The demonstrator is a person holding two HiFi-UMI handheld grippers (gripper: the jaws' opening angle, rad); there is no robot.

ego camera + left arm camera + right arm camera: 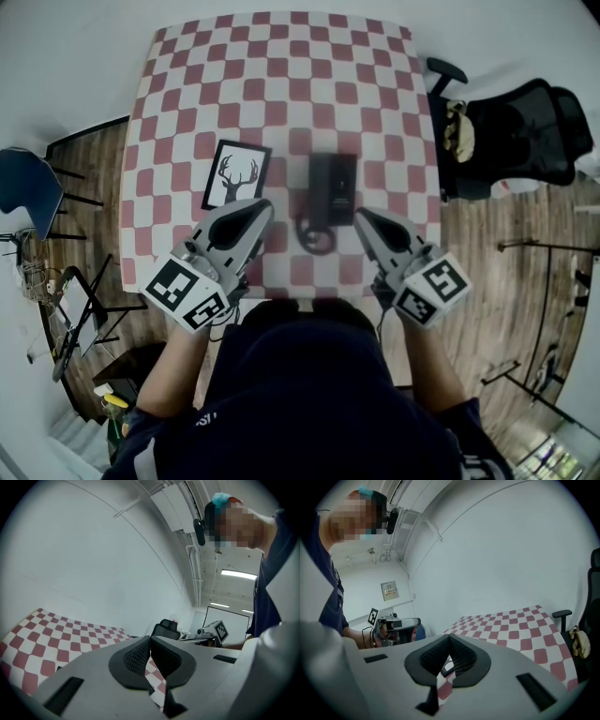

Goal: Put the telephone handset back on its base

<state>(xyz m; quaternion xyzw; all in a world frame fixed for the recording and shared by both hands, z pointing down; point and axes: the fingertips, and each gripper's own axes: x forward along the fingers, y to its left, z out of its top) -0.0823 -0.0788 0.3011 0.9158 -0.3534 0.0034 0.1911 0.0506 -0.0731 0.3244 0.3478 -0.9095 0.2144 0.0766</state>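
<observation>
Red and white checked cloth (281, 56) was spread over the whole table, as seen in the head view. At the far left, on the wooden floor, part of a blue chair (23, 192) was seen, well apart from the table.

On the cloth, a framed picture (235, 175) of a deer head was laid flat, slightly turned. Just below it, the left gripper (262, 208) was held over the near part of the table, pointed towards the middle. In the left gripper view its jaws (150, 639) were pressed together at the tips, and nothing was held between them.

The black telephone (333, 186) was placed near the middle of the table, to the right of the picture and between the two gripper tips. Its cord (317, 236) was curled on the cloth just in front of it. Whether the handset was seated on the base could not be told.

The right gripper (361, 216) was held just right of the cord, apart from the telephone. In the right gripper view its jaws (449, 637) were also closed tip to tip, with nothing pinched.

At the right, a black office chair (525, 131) was standing beside the table.
</observation>
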